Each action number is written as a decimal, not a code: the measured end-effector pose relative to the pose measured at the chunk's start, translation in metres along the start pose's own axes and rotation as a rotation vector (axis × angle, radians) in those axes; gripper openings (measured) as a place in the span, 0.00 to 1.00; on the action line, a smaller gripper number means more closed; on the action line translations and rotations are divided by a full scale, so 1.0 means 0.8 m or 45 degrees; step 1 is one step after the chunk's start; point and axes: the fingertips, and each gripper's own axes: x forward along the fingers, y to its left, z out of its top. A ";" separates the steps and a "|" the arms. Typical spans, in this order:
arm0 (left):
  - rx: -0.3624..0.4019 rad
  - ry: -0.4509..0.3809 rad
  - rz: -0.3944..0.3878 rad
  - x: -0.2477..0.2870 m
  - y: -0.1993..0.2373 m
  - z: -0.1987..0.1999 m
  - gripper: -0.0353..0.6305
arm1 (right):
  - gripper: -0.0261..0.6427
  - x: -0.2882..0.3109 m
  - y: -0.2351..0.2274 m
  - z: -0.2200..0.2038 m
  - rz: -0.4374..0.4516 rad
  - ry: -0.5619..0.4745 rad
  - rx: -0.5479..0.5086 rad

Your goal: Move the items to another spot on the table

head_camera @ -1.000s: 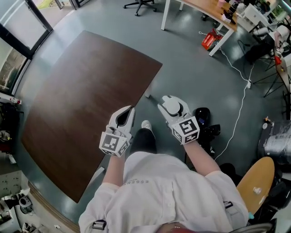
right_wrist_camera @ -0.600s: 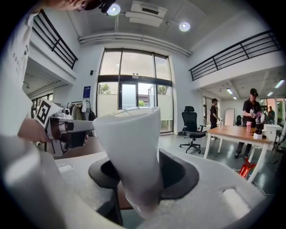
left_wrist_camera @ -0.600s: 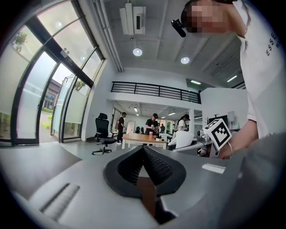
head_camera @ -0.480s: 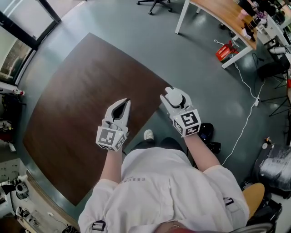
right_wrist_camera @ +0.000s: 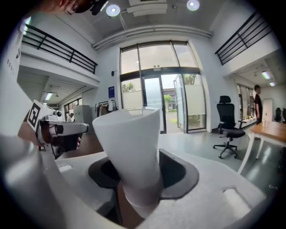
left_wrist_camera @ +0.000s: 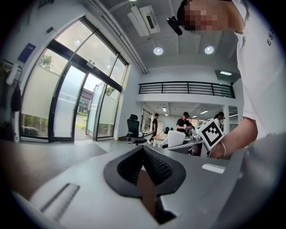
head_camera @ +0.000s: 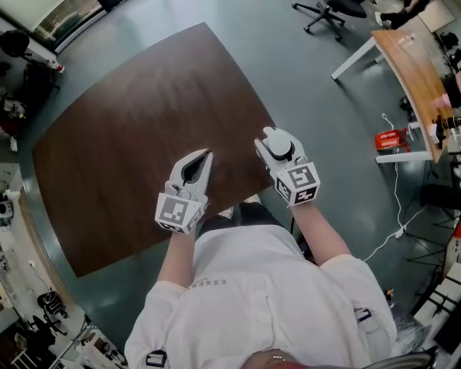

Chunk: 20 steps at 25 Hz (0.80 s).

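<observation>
Seen from the head view, the brown table [head_camera: 137, 122] is bare, with no items on its top. My right gripper [head_camera: 276, 144] hangs over the table's near right edge, shut on a white paper cup [head_camera: 279, 148]. In the right gripper view the cup [right_wrist_camera: 127, 143] stands upright and tilted a little to the left, and the right gripper [right_wrist_camera: 138, 179] clamps its lower part. My left gripper [head_camera: 202, 158] is over the table's near edge, a little left of the right one. In the left gripper view the left gripper [left_wrist_camera: 144, 165] is shut, its dark pads together with nothing between them.
Grey floor surrounds the table. An office chair [head_camera: 328, 11] and a wooden desk [head_camera: 418, 79] stand at the far right, with a red object [head_camera: 391, 139] and a white cable [head_camera: 396, 209] on the floor. Clutter lines the left edge [head_camera: 11, 209]. People stand far off in the left gripper view.
Both grippers have moved from over the floor beside the table's corner to over its near edge. The table has swung to fill more of the view. The cup stays gripped.
</observation>
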 end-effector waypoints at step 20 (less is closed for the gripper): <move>-0.115 0.078 0.522 -0.004 0.073 -0.037 0.08 | 0.35 0.157 0.028 -0.023 0.531 0.055 -0.193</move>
